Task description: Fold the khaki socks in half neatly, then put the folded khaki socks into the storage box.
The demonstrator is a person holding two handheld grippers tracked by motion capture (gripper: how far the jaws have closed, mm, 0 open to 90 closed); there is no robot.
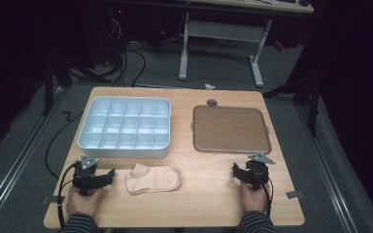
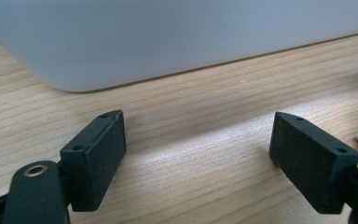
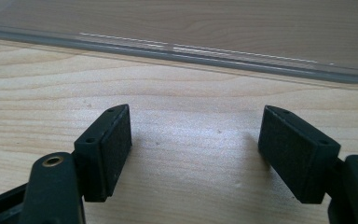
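Wooden tabletop [image 1: 209,194] carries the white divided box [image 1: 125,128] and lid [image 1: 230,129]. The sock [image 1: 154,179] lies just right of the left gripper [image 1: 110,175], whose jaws gape wide and empty; the right gripper [image 1: 236,171] likewise. Limp fabric: a shallow pinch could slip off.

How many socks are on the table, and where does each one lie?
1. The sock lies flat near the front edge of the table, in front of the white divided box and just right of the left hand-held gripper. Nothing seems to hide another.
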